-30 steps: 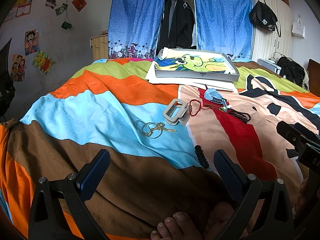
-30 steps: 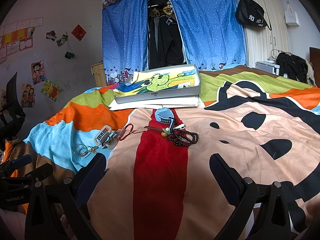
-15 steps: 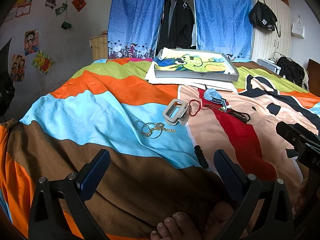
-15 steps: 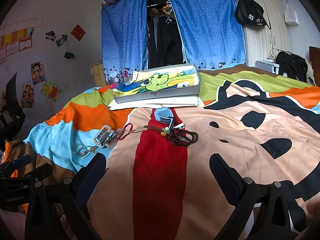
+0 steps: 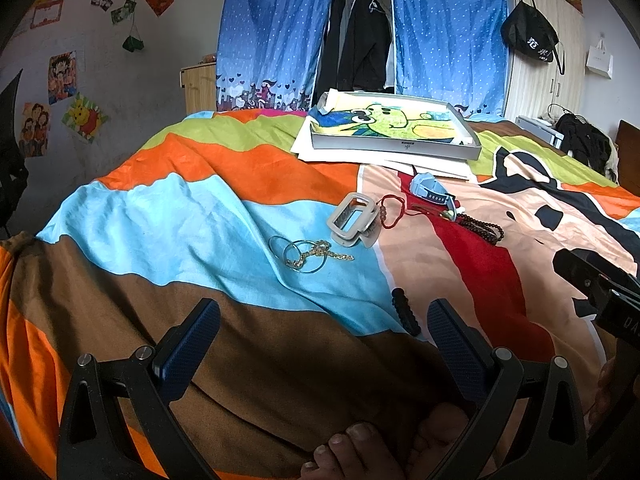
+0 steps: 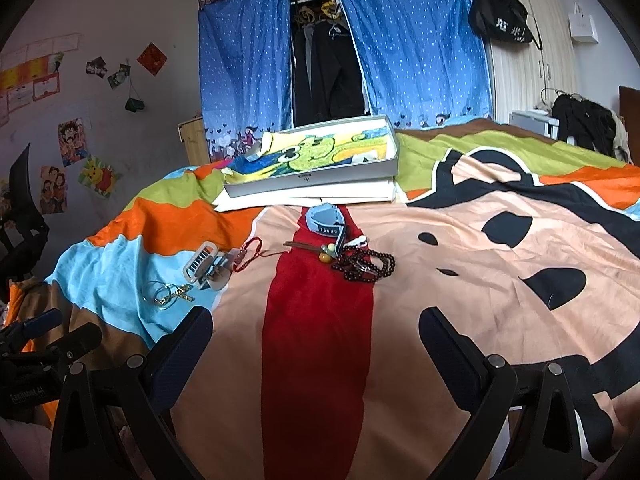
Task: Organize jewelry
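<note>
Both grippers, left gripper (image 5: 322,330) and right gripper (image 6: 316,338), gape wide over open blanket (image 6: 460,280).

Blue curtains (image 5: 272,28), black bag (image 6: 500,20), wall posters (image 5: 84,114).

Soft, even daylight, source unseen; heavy fisheye curvature and black vignetting at the corners. Foreground bedspread (image 5: 280,360) lies in shadow, perhaps slightly blurred.
</note>
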Demonstrator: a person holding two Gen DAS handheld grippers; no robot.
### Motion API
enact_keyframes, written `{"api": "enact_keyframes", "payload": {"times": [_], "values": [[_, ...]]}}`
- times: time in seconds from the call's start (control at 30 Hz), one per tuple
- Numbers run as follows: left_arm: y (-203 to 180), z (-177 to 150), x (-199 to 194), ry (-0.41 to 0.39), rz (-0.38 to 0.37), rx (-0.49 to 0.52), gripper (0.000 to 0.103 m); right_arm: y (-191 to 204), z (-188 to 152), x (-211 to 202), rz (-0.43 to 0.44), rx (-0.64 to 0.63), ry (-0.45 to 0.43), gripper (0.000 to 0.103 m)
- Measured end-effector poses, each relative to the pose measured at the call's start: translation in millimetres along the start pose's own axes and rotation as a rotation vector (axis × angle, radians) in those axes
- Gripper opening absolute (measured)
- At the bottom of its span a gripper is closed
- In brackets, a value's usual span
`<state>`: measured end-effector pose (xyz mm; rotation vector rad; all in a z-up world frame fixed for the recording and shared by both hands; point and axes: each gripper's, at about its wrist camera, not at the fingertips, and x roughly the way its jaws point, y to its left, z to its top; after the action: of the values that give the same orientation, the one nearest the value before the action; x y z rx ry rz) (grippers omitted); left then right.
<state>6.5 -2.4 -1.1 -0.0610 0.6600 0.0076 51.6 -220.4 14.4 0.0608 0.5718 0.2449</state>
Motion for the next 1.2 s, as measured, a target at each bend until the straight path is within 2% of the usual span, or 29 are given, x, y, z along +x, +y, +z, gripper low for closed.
{"api": "enact_keyframes", "payload": {"times": [0.2, 0.33, 0.53, 0.7, 0.77, 0.9, 0.97, 1.07, 1.13, 1.2], "values": [[16.6, 11.5, 9.0, 0.007, -0.002, -0.038, 0.101, -7.9, 8.7, 7.9, 0.014, 0.001, 0.036, 0.103], [26.6, 21.3, 20.1, 0.028, -0.026, -0.033, 0.101, -7.7, 16.2, 18.4, 0.092, 0.008, 0.09, 0.103], [35.6, 37.5, 46.2, 0.075, -0.102, 0.068, 0.101, 2.0, 21.7, 37.6, 0.214, -0.043, 0.149, 0.103], [40.3, 47.1, 63.8, 0.094, -0.15, 0.109, 0.101, 3.6, 22.5, 53.4, 0.278, -0.071, 0.188, 0.103], [41.4, 49.3, 71.8, 0.098, -0.161, 0.134, 0.099, 5.4, 20.8, 59.8, 0.305, -0.077, 0.207, 0.099], [43.6, 50.3, 88.9, 0.117, -0.18, 0.195, 0.081, 9.8, 17.2, 72.3, 0.344, -0.077, 0.245, 0.086], [46.0, 51.5, 97.7, 0.126, -0.191, 0.203, 0.075, 12.5, 15.9, 77.0, 0.36, -0.081, 0.258, 0.073], [54.1, 53.1, 109.4, 0.149, -0.209, 0.18, 0.061, 18.1, 13.3, 84.6, 0.382, -0.087, 0.284, 0.061], [62.6, 53.8, 118.3, 0.18, -0.235, 0.146, 0.045, 23.0, 12.1, 89.5, 0.4, -0.088, 0.298, 0.056], [66.5, 54.7, 120.5, 0.199, -0.26, 0.126, 0.039, 28.9, 11.3, 93.3, 0.42, -0.094, 0.311, 0.054]]}}
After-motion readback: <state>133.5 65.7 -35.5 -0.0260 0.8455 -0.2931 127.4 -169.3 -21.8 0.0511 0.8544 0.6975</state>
